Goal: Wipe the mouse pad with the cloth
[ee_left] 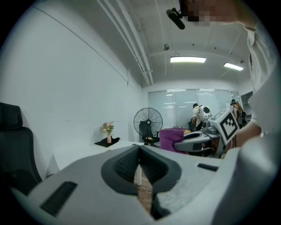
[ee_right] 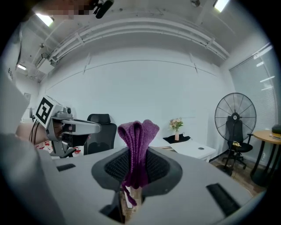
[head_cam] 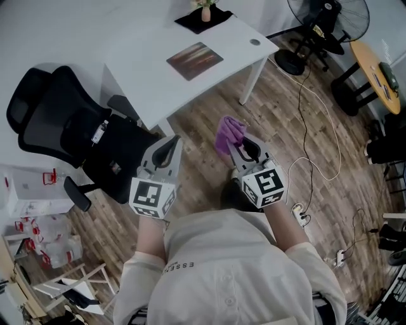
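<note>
A dark reddish mouse pad [head_cam: 195, 60] lies flat on the white desk [head_cam: 146, 70], far ahead of both grippers. My right gripper [head_cam: 233, 150] is shut on a purple cloth [head_cam: 228, 134], which sticks up folded from between the jaws [ee_right: 137, 149]. The cloth also shows from the side in the left gripper view [ee_left: 171, 138]. My left gripper [head_cam: 168, 149] hangs beside the right one, above the wooden floor, shut with nothing in it [ee_left: 139, 169]. Both are held off the desk, near the person's chest.
A black office chair [head_cam: 76, 136] stands left of the desk's near corner. A small vase on a black mat [head_cam: 204, 17] sits at the desk's far end. A floor fan [head_cam: 327, 25], a round wooden table [head_cam: 379, 73] and cables [head_cam: 311, 159] lie to the right.
</note>
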`<control>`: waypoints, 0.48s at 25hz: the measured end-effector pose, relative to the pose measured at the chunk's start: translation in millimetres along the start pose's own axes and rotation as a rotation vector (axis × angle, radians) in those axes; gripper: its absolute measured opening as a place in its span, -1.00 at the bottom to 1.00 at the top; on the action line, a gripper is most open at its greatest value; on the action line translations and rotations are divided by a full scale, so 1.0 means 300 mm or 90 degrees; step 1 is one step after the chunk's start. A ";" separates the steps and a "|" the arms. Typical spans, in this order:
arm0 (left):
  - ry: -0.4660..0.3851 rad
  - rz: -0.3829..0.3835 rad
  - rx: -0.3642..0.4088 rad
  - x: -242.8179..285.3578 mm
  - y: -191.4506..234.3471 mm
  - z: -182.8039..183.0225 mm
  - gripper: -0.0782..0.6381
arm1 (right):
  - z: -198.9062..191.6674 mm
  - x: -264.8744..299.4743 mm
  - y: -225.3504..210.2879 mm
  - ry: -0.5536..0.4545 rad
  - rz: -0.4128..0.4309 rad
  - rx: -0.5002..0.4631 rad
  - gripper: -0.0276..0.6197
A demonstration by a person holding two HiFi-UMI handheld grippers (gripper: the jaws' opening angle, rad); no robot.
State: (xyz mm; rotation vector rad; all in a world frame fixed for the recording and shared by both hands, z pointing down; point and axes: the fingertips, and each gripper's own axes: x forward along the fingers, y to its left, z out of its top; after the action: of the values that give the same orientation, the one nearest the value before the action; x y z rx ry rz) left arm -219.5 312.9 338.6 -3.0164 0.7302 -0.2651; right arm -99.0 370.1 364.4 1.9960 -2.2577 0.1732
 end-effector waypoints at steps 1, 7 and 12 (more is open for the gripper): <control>0.003 0.010 0.001 0.052 0.003 0.008 -0.78 | 0.008 0.028 -0.053 -0.001 0.007 -0.001 -0.64; 0.029 0.064 -0.024 0.354 0.014 0.023 -0.78 | 0.028 0.159 -0.371 0.021 0.069 -0.012 -0.64; 0.040 0.106 -0.049 0.565 0.039 0.031 -0.78 | 0.039 0.270 -0.611 0.036 0.100 -0.022 -0.64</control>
State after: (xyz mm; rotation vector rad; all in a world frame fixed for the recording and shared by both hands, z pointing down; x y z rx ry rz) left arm -74.9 225.0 355.6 -3.0058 1.0134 -0.3348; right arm 73.0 266.3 367.3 1.7735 -2.3648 0.2017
